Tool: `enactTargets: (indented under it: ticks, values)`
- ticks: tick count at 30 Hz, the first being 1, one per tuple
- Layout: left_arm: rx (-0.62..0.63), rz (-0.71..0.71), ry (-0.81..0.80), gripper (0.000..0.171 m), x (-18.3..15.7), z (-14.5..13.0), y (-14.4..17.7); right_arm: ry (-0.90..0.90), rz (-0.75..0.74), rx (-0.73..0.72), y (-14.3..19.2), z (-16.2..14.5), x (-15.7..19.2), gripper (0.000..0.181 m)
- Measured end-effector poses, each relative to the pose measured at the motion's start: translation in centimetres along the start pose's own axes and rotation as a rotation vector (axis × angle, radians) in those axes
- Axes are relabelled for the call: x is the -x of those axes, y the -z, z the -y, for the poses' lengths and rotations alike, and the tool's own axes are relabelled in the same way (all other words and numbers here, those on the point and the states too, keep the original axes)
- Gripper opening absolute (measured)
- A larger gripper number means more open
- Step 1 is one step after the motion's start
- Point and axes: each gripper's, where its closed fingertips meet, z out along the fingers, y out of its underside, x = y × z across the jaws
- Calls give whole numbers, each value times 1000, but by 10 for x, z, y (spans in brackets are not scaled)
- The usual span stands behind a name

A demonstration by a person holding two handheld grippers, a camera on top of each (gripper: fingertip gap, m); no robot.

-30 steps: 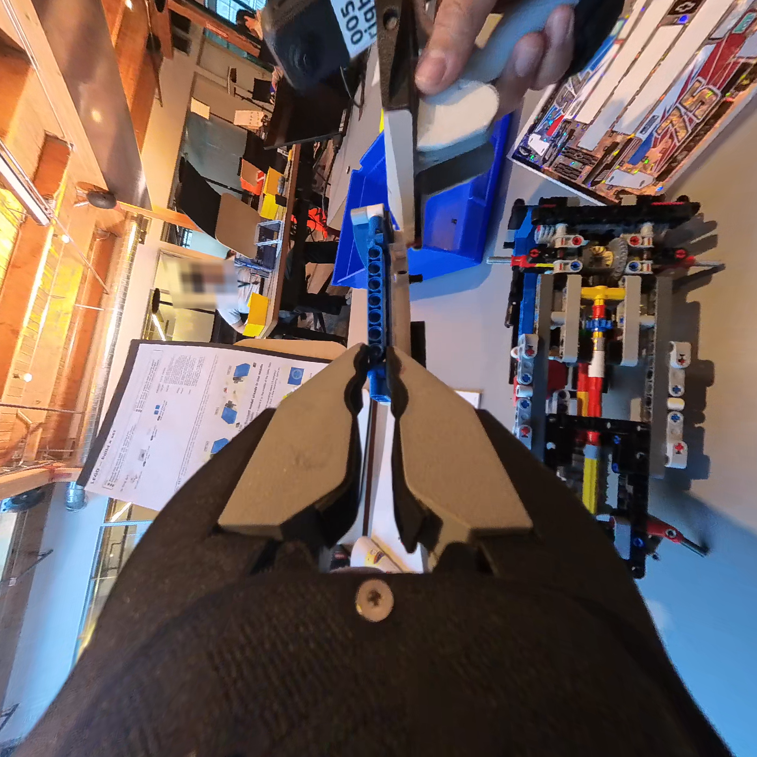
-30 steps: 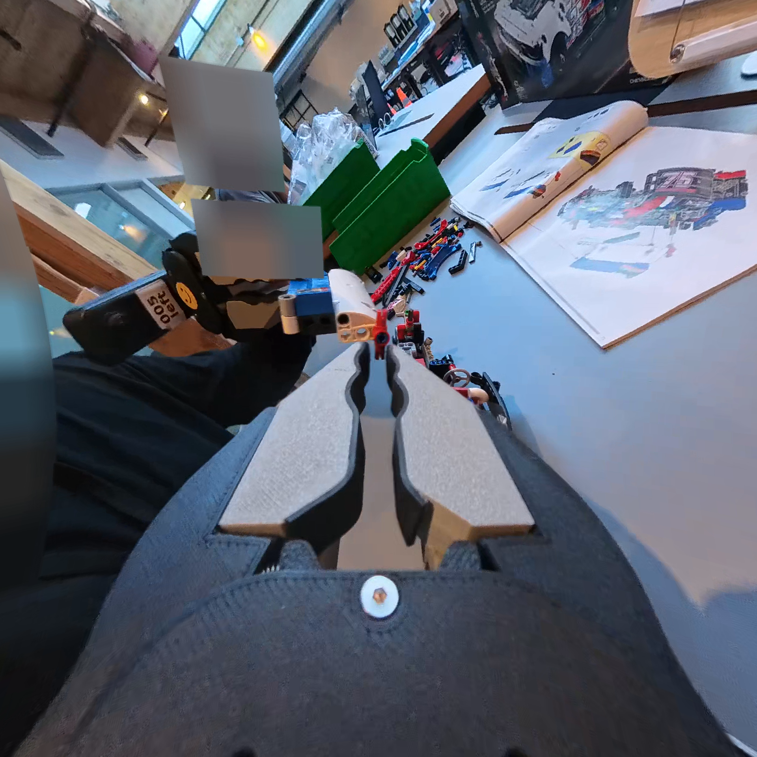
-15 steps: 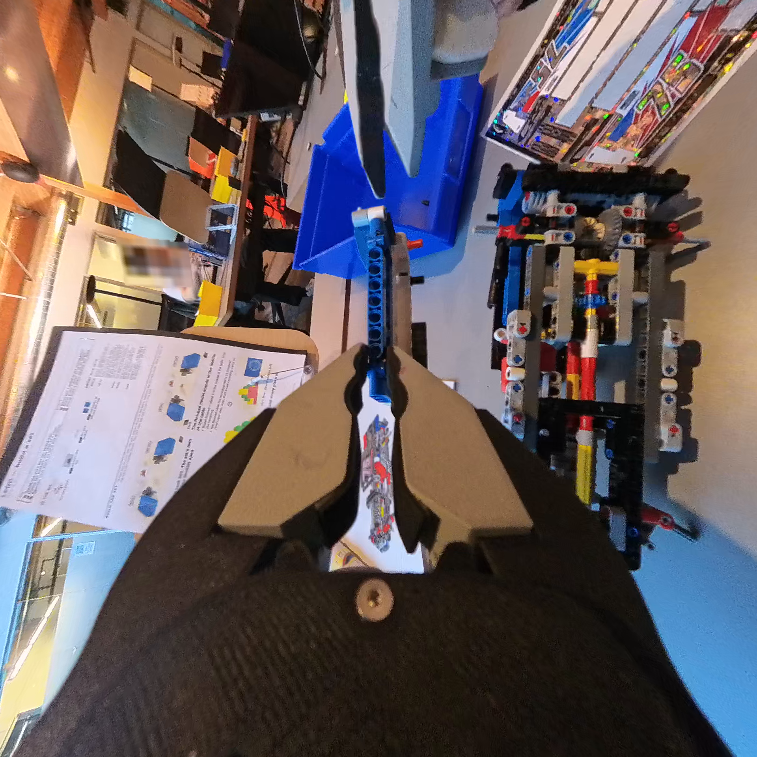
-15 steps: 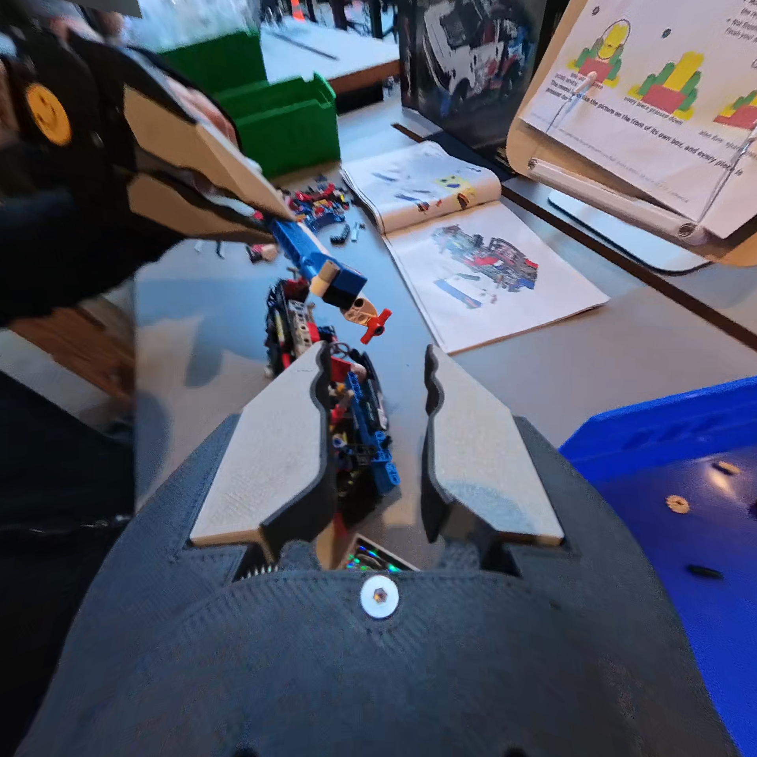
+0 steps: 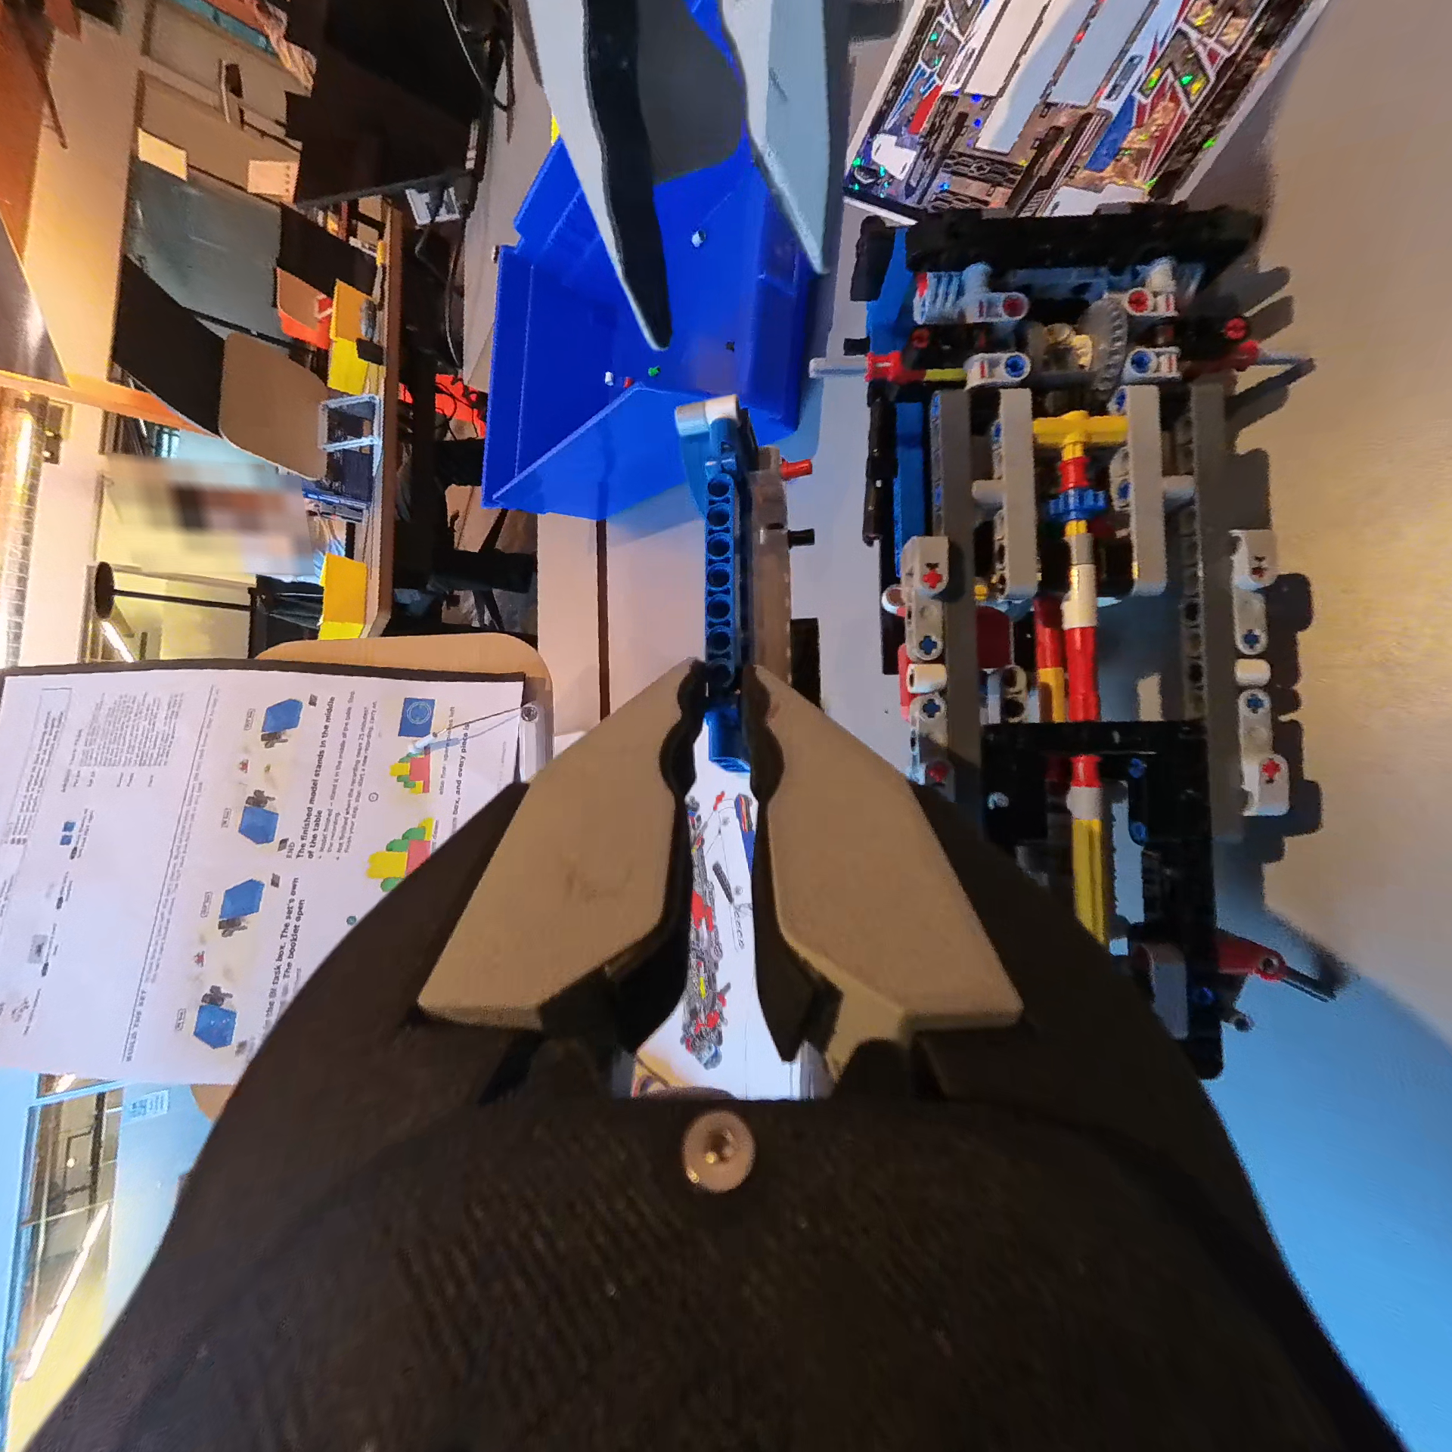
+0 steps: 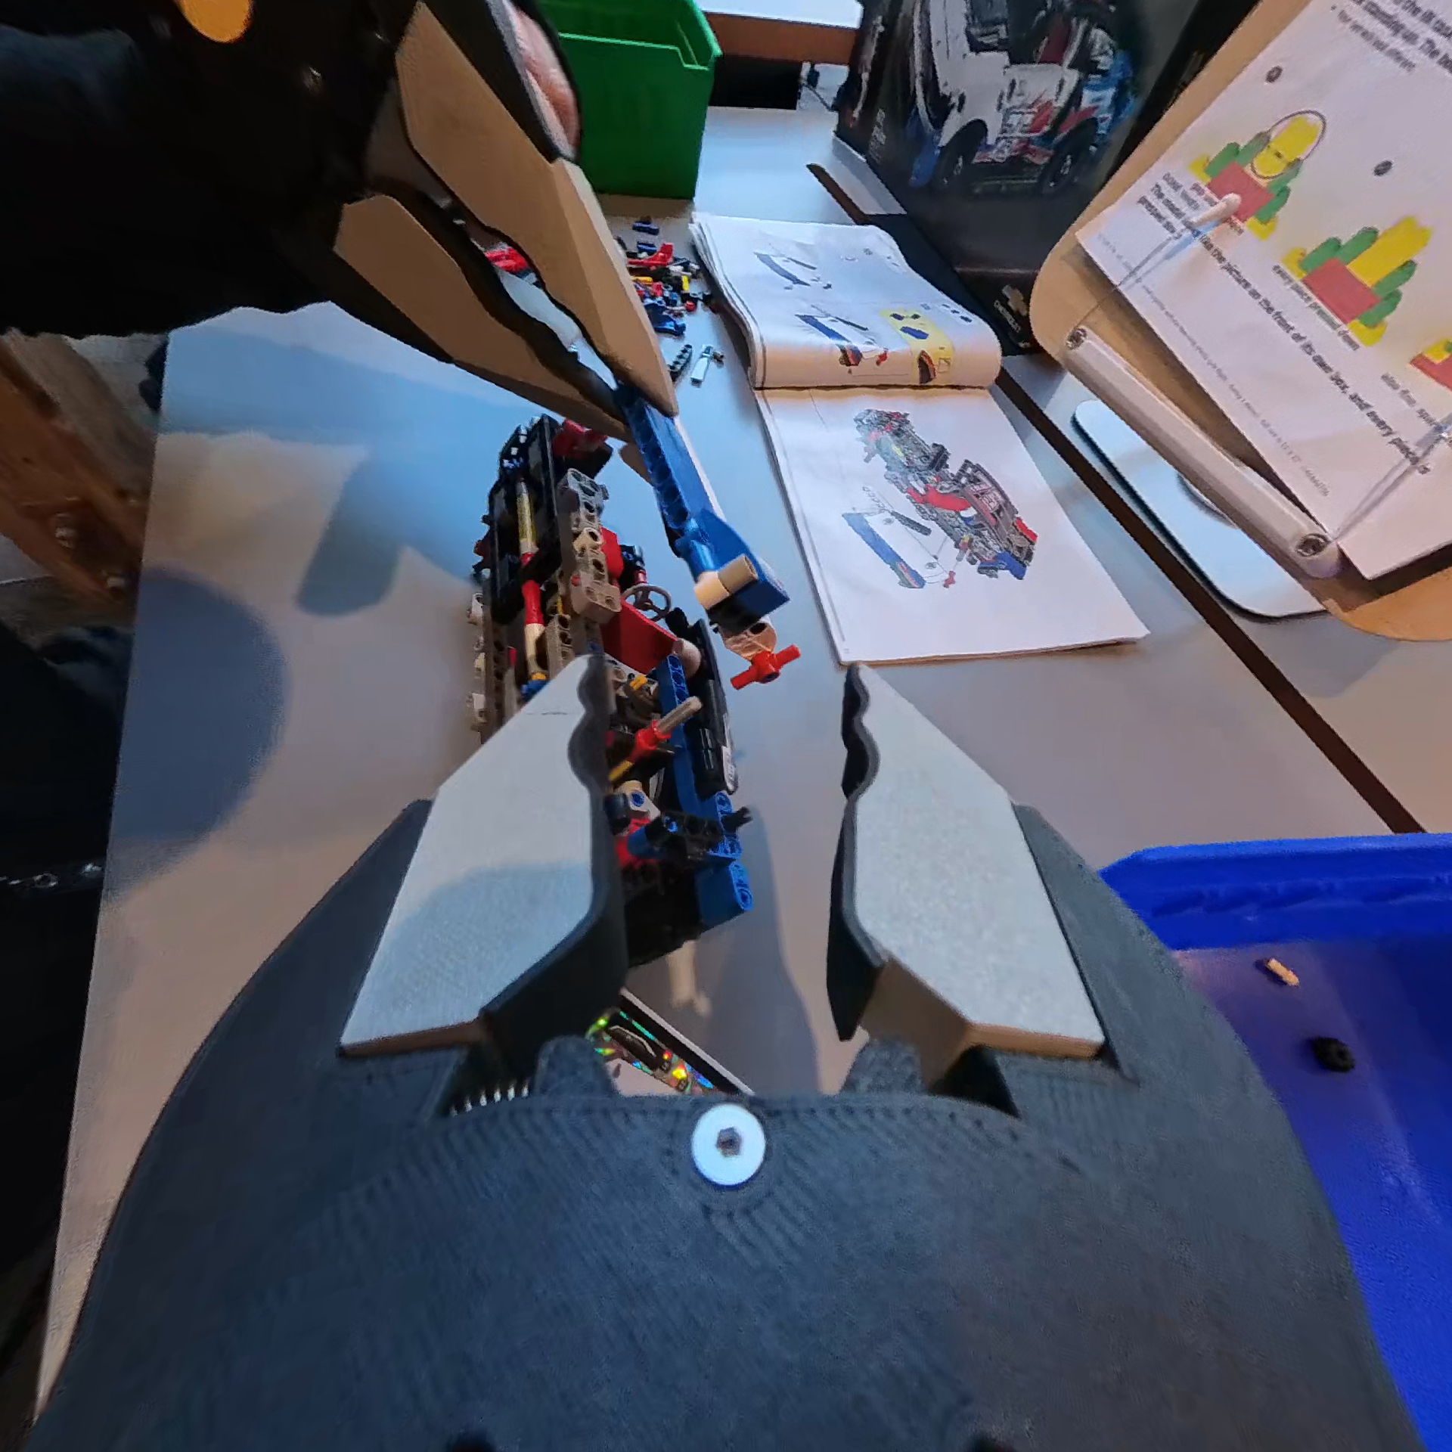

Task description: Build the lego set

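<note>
Two handheld grippers over a grey table (image 6: 982, 754), mid-build of a Lego Technic vehicle. Left gripper (image 5: 724, 682) is clamped on one end of a long blue beam sub-assembly (image 5: 721, 566), held in the air above the table; its far end carries a grey connector, and the right wrist view shows a red axle pin there too. Right gripper (image 6: 727, 711) is wide open w/ nothing in it, hovering above the chassis.

The chassis (image 5: 1076, 597) lies flat on the table, near the blue bin (image 5: 566, 408): black/grey frame, gears, yellow-red centre shaft already in. No wheels or body panels visible, so it looks roughly part-built w/ plenty left.

Loose parts pile (image 6: 660, 275) sits by the green bin (image 6: 636, 94). Open instruction booklet (image 6: 927, 487) lies beside the chassis. Likely next: fitting the blue beam to the chassis side.
</note>
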Motion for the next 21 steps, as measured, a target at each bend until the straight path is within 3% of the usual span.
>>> enactTargets:
  ticks: [6,10,15,18,21]
  values:
    - [-5,-14,-19,6,-5,-9,-4,114,8,65,-12,-7,18,70]
    - [-18,-32,1,6,-9,-12,-6,222,-52,146,-13,-15,16,56]
    - [-27,-48,-6,6,-11,-10,-7,85,-24,62,-3,-1,-12,57]
    - [-46,-57,-15,6,-13,-7,-6,13,-64,63,-2,0,-36,48]
    - [-68,-55,-33,6,-15,-6,-5,-1,-59,92,-10,0,-38,36]
